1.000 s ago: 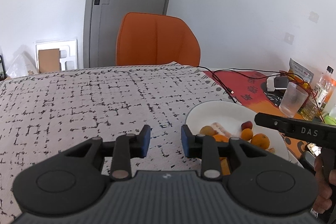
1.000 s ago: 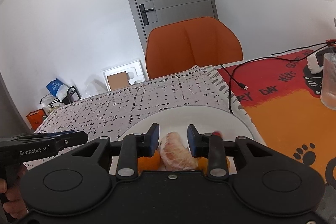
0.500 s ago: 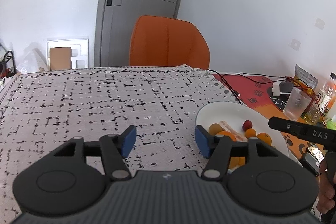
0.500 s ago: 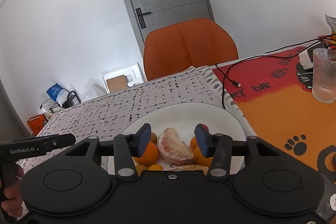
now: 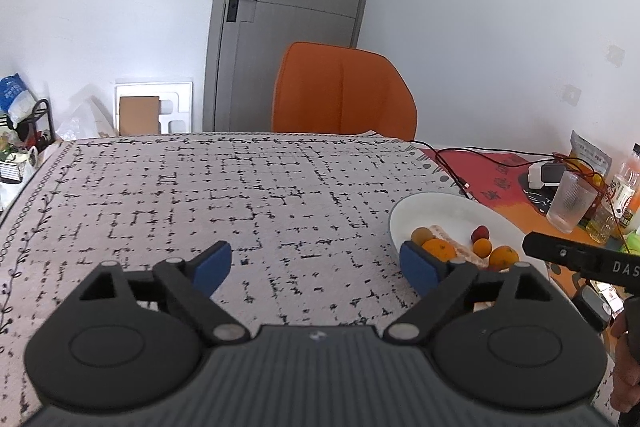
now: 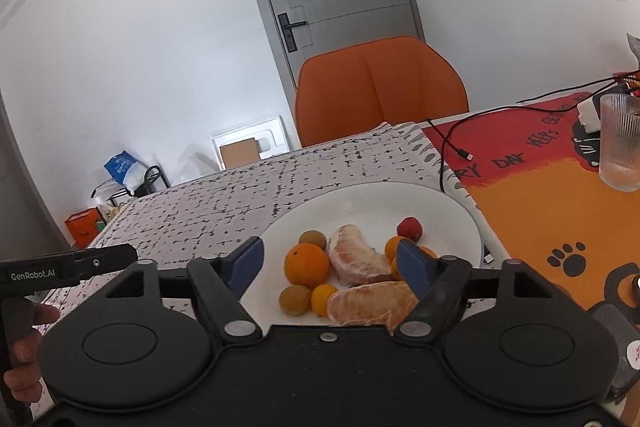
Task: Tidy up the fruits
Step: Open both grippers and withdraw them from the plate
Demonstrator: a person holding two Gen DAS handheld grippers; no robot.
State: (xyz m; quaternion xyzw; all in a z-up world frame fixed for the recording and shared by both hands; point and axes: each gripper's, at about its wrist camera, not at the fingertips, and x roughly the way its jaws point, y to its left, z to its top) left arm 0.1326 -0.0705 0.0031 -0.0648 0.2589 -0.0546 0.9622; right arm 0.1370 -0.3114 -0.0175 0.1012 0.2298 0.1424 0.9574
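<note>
Both tongs have just been opening. The right tongs (image 6: 330, 261) now stand apart with nothing clamped: the pale peeled fruit piece (image 6: 354, 261) that sat between them a moment ago lies free on the white plate (image 6: 452, 215), in the lower middle of the right view. The left tongs (image 5: 316, 267) are wide apart too, and only the speckled cloth (image 5: 240, 195) shows between them.

So it looks like the fruit piece has been let go. The oranges (image 6: 307, 265) and the red fruit (image 6: 409, 228) are all on the plate, and sorting may be nearly done.

The left half of the worktop is bare cloth with lots of room. On the right, the plate's rim is close to a black cable (image 6: 448, 143), and a glass (image 6: 620, 143) stands at the far right edge. That side is tight.
</note>
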